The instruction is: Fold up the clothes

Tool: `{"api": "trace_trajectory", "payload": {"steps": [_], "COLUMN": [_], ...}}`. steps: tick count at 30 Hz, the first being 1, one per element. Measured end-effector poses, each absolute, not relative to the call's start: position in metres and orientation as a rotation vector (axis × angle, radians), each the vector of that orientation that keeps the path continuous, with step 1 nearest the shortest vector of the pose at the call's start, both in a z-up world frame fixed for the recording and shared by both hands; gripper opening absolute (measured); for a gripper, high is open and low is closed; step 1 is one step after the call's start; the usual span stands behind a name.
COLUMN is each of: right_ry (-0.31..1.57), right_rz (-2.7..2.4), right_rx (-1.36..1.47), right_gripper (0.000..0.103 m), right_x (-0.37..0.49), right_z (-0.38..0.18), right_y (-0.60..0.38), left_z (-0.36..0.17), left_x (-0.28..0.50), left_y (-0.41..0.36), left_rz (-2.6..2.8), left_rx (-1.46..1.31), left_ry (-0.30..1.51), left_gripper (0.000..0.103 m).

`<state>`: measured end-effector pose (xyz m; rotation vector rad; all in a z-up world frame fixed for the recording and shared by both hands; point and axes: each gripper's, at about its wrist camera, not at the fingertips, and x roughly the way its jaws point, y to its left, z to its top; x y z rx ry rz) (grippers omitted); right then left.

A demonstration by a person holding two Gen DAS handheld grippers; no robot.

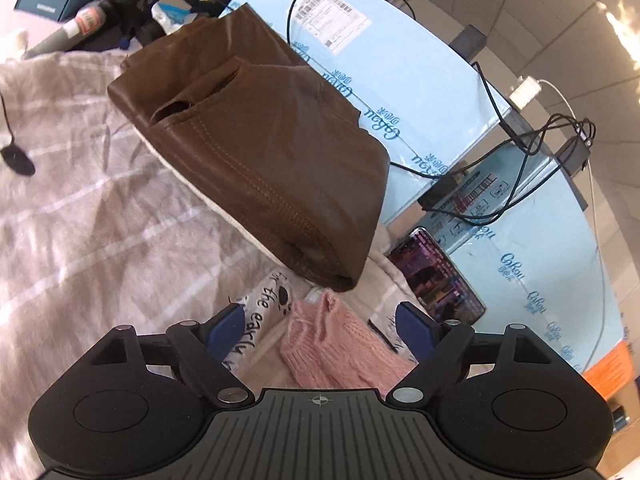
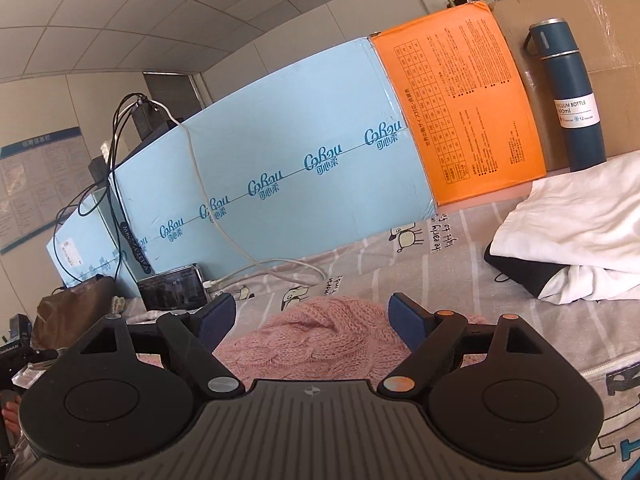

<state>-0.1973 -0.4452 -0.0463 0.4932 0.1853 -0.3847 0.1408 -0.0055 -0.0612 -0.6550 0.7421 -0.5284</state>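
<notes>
One pink knit (image 1: 340, 344) is seen lying on a printed sheet (image 2: 360, 252), directly ahead of both hand-held grippers. The left hand-held gripper (image 1: 326, 330) is held spread, its two blue pads (image 1: 228, 328) set wide on either side of a bunched end of the knit — nothing is pinched. The right hand-held gripper (image 2: 312, 320) is likewise spread, with the knit's cabled surface (image 2: 320, 332) lying between and below its pads; whether the pads touch the wool cannot be told.

One folded brown jacket (image 1: 260, 140) is placed beyond the knit in the left view, on a striped grey blanket (image 1: 80, 200), its pale lining showing along the lower edge. One phone (image 1: 436, 276) with a lit screen lies just beside the jacket, against the blue boxes (image 2: 280, 152).

In the right view, one folded white garment (image 2: 580, 232) rests on the sheet with one black piece (image 2: 520, 272) under it. One orange box (image 2: 460, 104) stands next to the blue boxes, and one blue bottle (image 2: 568, 96) stands upright behind the white garment — in front of one cardboard box (image 2: 600, 16). Several cables (image 1: 520, 128) are draped over the boxes.
</notes>
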Motion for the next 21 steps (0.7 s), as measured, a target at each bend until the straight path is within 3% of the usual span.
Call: {"api": "trace_trajectory", "payload": {"steps": [4, 7, 11, 12, 13, 14, 15, 21], "right_ry": [0.191, 0.188, 0.196, 0.197, 0.199, 0.201, 0.204, 0.193], "right_rz": [-0.375, -0.370, -0.363, -0.362, -0.364, -0.366, -0.369, -0.358], "right_rx": [0.505, 0.511, 0.505, 0.504, 0.502, 0.500, 0.496, 0.498], "right_gripper": [0.084, 0.084, 0.085, 0.085, 0.085, 0.085, 0.085, 0.085], "right_x": [-0.196, -0.198, -0.197, -0.197, -0.196, -0.196, -0.195, -0.197], "right_z": [-0.050, -0.052, -0.053, -0.053, -0.053, -0.053, -0.054, -0.053], "right_y": [-0.444, -0.443, -0.442, -0.442, -0.442, -0.442, -0.441, -0.442], "left_z": [-0.072, -0.072, -0.075, -0.075, -0.076, -0.077, -0.079, -0.046], "left_x": [0.131, 0.137, 0.145, 0.143, 0.141, 0.140, 0.138, 0.105], "left_y": [-0.020, -0.041, -0.065, -0.070, -0.074, -0.075, -0.076, -0.063], "left_rz": [-0.556, -0.558, -0.550, -0.536, -0.532, -0.538, -0.545, -0.511], "left_rx": [-0.712, -0.639, -0.549, -0.513, -0.486, -0.468, -0.451, -0.358], "left_ry": [0.842, 0.815, 0.729, 0.708, 0.697, 0.693, 0.690, 0.433], "left_gripper": [0.093, 0.097, 0.096, 0.081, 0.045, 0.028, 0.020, 0.017]}}
